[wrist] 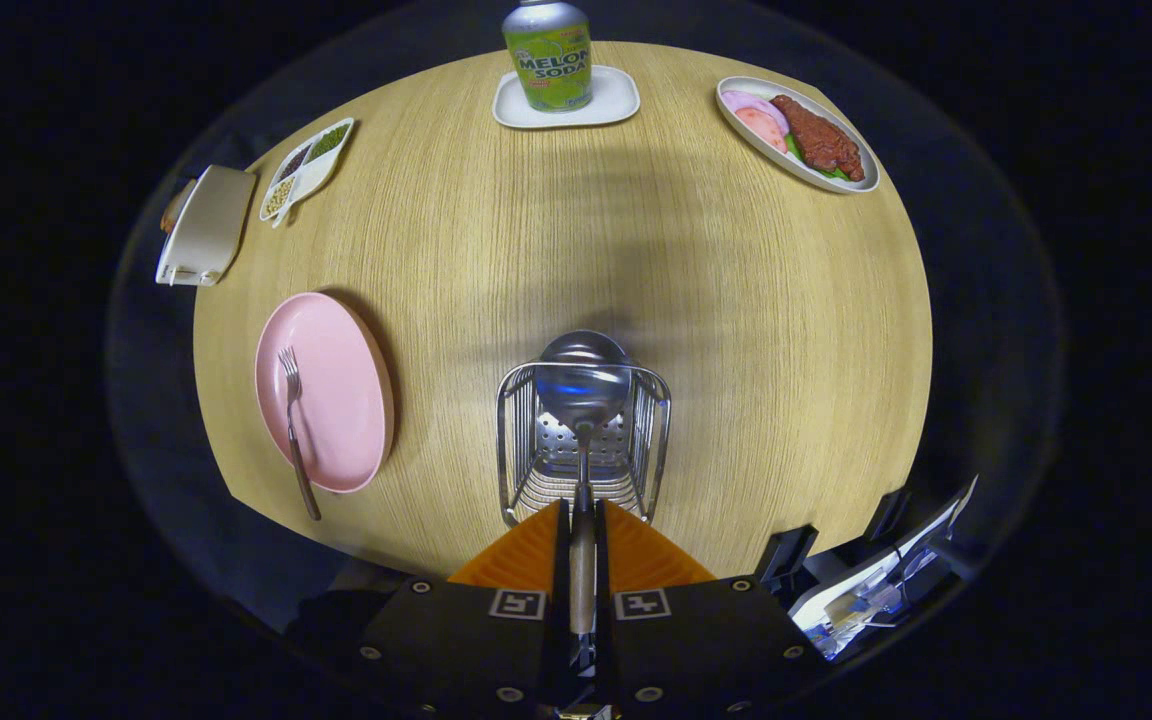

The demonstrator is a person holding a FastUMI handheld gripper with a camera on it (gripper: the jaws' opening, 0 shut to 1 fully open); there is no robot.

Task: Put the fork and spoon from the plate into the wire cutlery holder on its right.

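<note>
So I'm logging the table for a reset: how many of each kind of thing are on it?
Cutlery: 2, the spoon held shut in the tongs, the fork
Dishes: 4, pink plate, soda tray, food plate, divided dish
Can: 1
Wire holder: 1
Beige box: 1
Total: 9

Steel spoon [584, 385] hangs bowl-first over the wire cutlery holder [516, 440] near the table's front edge; fork [294, 430] lies on the pink plate [346, 390] left of it

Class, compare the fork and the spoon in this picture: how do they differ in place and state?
The fork lies free on the pink plate, its handle overhanging the rim; the spoon is clamped by its handle in the gripper. The fork sits left of the wire holder; the spoon's bowl hangs over it. Both are metal cutlery.
</note>
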